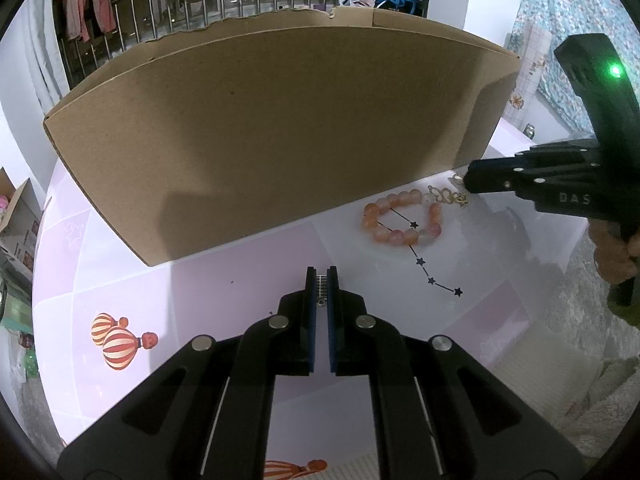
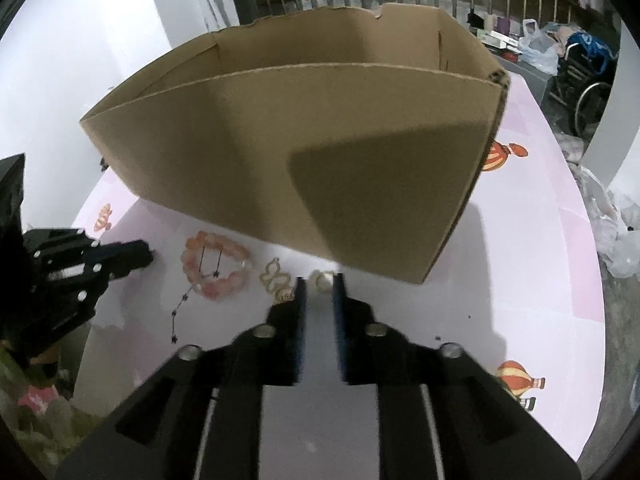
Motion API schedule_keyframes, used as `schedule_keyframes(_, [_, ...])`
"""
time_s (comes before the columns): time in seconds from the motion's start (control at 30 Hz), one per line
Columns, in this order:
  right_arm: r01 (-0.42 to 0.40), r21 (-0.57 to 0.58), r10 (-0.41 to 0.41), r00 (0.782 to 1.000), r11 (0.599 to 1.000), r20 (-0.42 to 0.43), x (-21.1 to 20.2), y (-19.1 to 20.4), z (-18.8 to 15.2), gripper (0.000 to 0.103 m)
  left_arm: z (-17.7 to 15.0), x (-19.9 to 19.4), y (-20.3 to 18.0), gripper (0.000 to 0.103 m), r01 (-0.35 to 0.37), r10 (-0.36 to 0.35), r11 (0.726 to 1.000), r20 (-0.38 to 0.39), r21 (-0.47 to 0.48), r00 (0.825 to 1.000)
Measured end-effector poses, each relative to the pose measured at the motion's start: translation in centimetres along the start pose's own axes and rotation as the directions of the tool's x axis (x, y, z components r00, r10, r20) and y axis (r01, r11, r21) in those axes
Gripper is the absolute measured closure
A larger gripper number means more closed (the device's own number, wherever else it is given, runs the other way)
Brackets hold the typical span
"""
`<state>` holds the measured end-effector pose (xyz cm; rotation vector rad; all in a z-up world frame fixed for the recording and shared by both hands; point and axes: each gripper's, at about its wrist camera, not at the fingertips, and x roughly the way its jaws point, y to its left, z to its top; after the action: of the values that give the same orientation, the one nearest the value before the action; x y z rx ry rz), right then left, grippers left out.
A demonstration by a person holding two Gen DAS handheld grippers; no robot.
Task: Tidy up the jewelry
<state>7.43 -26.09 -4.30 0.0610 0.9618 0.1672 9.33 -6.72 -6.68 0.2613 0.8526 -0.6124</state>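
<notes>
Two hand-held grippers: left [image 1: 322,280] clamps an upright silver piece [image 1: 321,290]; right [image 2: 319,286] slightly parted.

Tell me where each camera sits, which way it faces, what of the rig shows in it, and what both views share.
Left wrist: on the left gripper, angled down at the table; its shut jaws pinch a small metal piece; the right gripper and a hand enter at right.
Right wrist: on the right gripper, angled down; slightly parted jaws by a small ring; the left gripper at left.
Shared: box, bead bracelet, gold charm.
</notes>
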Motion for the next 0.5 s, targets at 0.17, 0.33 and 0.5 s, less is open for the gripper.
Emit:
schedule_keyframes(0.17, [0.027, -0.007, -0.027, 1.0, 1.0, -0.009, 0.8, 0.6, 0.4, 0.086, -0.1, 0.0, 0.1, 0.099, -0.001, 0.001, 1.0, 0.001, -0.006, 1.0])
schedule_keyframes(0.33, [0.083, -0.005, -0.083, 0.996, 0.997, -0.027, 1.1, 1.6, 0.7, 0.092, -0.2, 0.0, 0.2, 0.099, 0.0, 0.0, 1.0, 0.003, -0.008, 1.0])
schedule_keyframes(0.5, [0.067, 0.024, -0.066, 0.997, 0.997, -0.042, 1.0, 1.2, 0.8, 0.092, -0.4, 0.0, 0.3, 0.099, 0.002, -0.002, 1.0, 0.006, -0.012, 1.0])
